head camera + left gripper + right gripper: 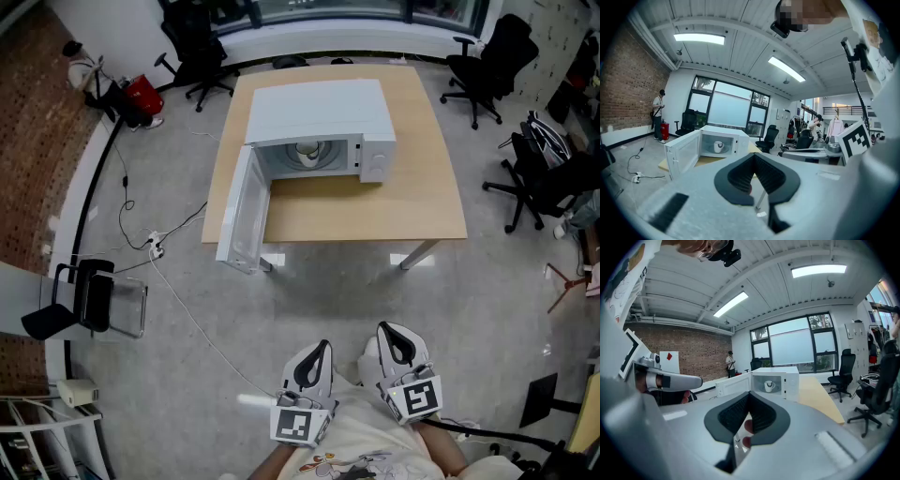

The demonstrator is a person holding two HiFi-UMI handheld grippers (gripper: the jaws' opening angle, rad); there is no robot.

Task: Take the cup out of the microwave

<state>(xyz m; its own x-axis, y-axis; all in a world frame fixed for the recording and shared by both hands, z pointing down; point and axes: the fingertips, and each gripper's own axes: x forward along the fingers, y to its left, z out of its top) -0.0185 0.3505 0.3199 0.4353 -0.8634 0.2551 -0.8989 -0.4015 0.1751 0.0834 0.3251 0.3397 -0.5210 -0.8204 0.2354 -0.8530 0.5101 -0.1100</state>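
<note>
A white microwave stands on a wooden table, and its door hangs wide open to the left. Inside, on the turntable, sits a white cup; both gripper views show the cup too. My left gripper and right gripper are held side by side close to my body, well short of the table. Both point toward the microwave. Each has its jaws shut with nothing between them.
Black office chairs stand at the table's far right, and another at the far left. A white cable with a power strip trails across the floor on the left. A black chair stands by the left wall.
</note>
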